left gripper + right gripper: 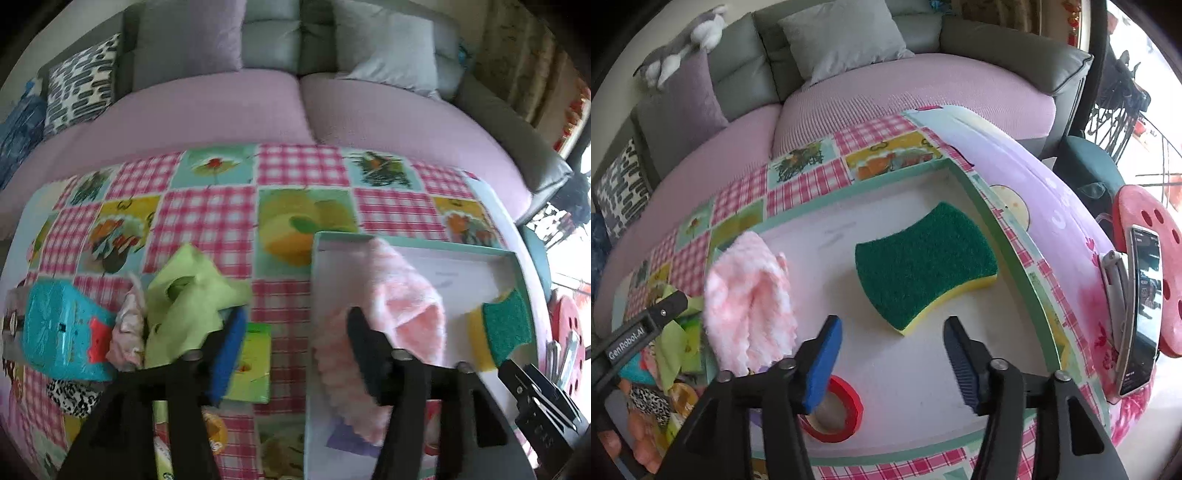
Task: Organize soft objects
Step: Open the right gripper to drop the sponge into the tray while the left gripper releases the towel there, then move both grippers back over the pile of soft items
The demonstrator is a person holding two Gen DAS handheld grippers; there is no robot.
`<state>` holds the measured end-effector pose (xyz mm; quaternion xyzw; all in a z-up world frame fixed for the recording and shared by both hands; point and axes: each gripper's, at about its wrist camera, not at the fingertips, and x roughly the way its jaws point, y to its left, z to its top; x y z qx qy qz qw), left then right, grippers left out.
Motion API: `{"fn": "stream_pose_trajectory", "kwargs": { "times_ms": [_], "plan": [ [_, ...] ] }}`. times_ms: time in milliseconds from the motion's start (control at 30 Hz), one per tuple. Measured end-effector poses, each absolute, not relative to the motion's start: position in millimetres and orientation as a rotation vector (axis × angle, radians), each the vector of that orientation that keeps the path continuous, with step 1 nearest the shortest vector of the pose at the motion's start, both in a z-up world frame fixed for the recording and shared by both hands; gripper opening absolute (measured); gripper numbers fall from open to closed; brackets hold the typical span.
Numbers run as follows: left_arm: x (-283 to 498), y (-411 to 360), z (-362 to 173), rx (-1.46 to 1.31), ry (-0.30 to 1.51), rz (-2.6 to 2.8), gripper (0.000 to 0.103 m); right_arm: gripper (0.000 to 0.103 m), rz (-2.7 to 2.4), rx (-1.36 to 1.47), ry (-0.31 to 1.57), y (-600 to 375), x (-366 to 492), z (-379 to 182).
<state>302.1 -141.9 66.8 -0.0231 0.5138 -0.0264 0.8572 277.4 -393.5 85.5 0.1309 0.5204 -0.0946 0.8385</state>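
With a green-and-yellow scouring sponge [925,264] and fluffy pink cloth [750,299] lying in the shallow white tray [1015,236], both the left gripper [295,350] and right gripper [892,354] are hanging wide open and empty, while a crumpled lime-green cloth [188,295] is waiting outside at nine o'clock.

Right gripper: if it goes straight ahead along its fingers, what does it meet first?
Most likely the green-and-yellow sponge lying in the box, dead ahead of the open right gripper. Depth is unclear; if angled down, it could meet the box floor first.
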Motion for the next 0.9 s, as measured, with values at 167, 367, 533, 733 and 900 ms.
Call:
{"fn": "stream_pose_trajectory", "kwargs": {
  "times_ms": [167,367,533,733,900],
  "plan": [
    [306,-129,58,-0.059,1.092,0.017,0.073,0.102,-0.21,0.23,1.117,-389,280,82],
    [306,-116,56,-0.087,1.068,0.056,0.091,0.103,-0.257,0.158,1.114,-388,281,80],
    [303,-114,57,-0.092,1.04,0.046,0.091,0.103,-0.25,0.148,1.1,-385,281,81],
    [299,-112,58,-0.097,1.024,0.04,0.092,0.103,-0.233,0.157,1.057,-379,280,87],
    [289,-109,63,-0.091,0.998,0.034,0.092,0.103,-0.2,0.167,1.023,-372,279,93]
  ]
}}
